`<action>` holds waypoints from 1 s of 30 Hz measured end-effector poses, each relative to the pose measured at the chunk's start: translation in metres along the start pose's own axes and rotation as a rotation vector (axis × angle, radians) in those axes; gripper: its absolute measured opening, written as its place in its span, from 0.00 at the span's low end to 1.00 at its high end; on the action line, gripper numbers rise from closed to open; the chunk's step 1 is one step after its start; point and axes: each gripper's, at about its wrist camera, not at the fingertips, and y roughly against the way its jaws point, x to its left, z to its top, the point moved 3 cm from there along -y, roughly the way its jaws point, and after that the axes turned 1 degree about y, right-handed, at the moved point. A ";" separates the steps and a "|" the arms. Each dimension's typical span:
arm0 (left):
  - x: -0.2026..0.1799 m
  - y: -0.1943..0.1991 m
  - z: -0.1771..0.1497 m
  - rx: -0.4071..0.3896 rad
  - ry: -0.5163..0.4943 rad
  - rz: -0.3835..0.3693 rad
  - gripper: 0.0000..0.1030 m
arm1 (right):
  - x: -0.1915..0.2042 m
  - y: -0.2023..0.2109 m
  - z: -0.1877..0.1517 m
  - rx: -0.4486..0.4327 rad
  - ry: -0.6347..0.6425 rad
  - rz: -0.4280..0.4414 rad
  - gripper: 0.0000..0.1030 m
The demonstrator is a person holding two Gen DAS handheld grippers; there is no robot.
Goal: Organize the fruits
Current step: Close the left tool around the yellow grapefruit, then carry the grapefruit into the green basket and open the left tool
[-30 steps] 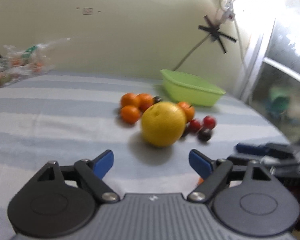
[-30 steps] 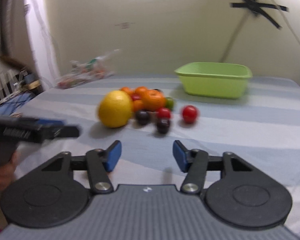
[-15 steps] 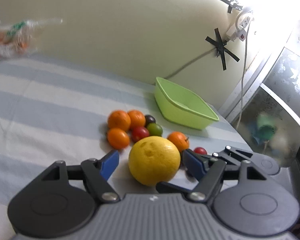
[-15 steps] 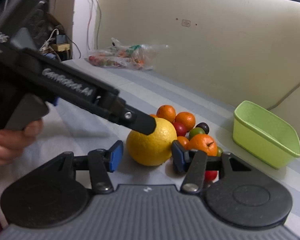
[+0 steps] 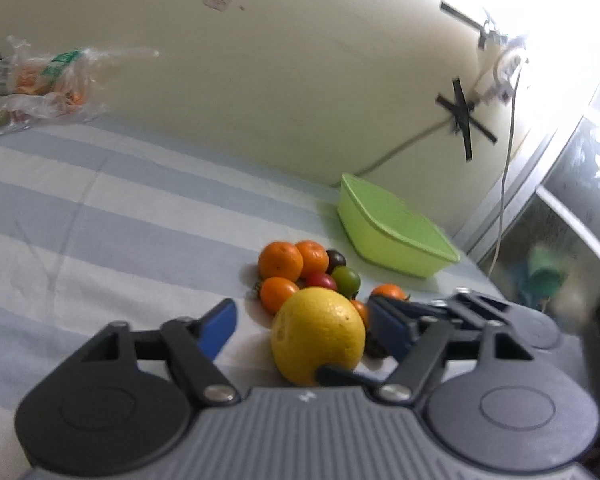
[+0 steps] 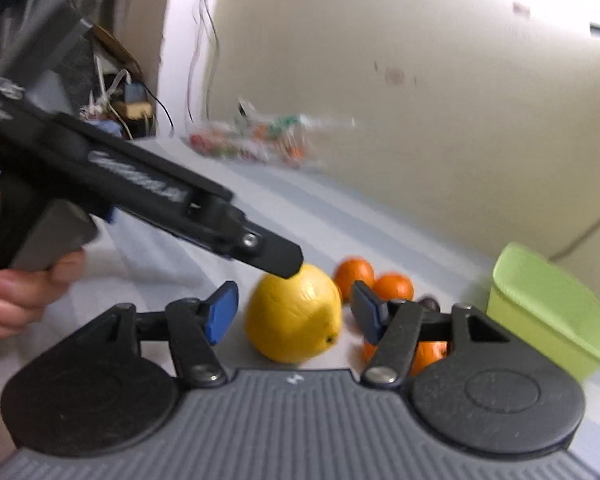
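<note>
A large yellow citrus fruit point(image 5: 317, 334) lies on the striped cloth in front of a small pile of oranges point(image 5: 280, 261) and small tomatoes point(image 5: 321, 280). My left gripper point(image 5: 301, 328) straddles the fruit. Its jaws are closing, and a gap still shows at the left pad point(image 5: 220, 328). My right gripper point(image 6: 292, 312) straddles the same fruit point(image 6: 294, 316) from the other side. Its jaws are opening, with space at both pads. In the right wrist view one left-gripper fingertip point(image 6: 284, 260) rests against the fruit's top.
A lime-green tub point(image 5: 391, 232) stands behind the pile near the wall; the same tub point(image 6: 547, 304) is at the far right in the right wrist view. A clear plastic bag point(image 5: 32, 84) of produce lies at the far left. A hand point(image 6: 12, 288) holds the left gripper.
Both grippers have closed in on the yellow fruit, which now sits between both pairs of fingers. The left jaws have narrowed and the right jaws have widened.
</note>
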 end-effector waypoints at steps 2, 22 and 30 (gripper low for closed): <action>-0.003 -0.006 -0.003 0.026 -0.003 -0.016 0.55 | -0.004 -0.016 -0.006 0.083 -0.038 0.034 0.65; -0.128 -0.107 0.085 -0.051 -0.143 -0.172 0.48 | -0.111 0.029 0.013 -0.046 -0.057 -0.327 0.62; -0.147 -0.175 0.096 0.040 -0.104 -0.186 0.46 | -0.169 0.008 -0.001 0.030 -0.161 -0.386 0.62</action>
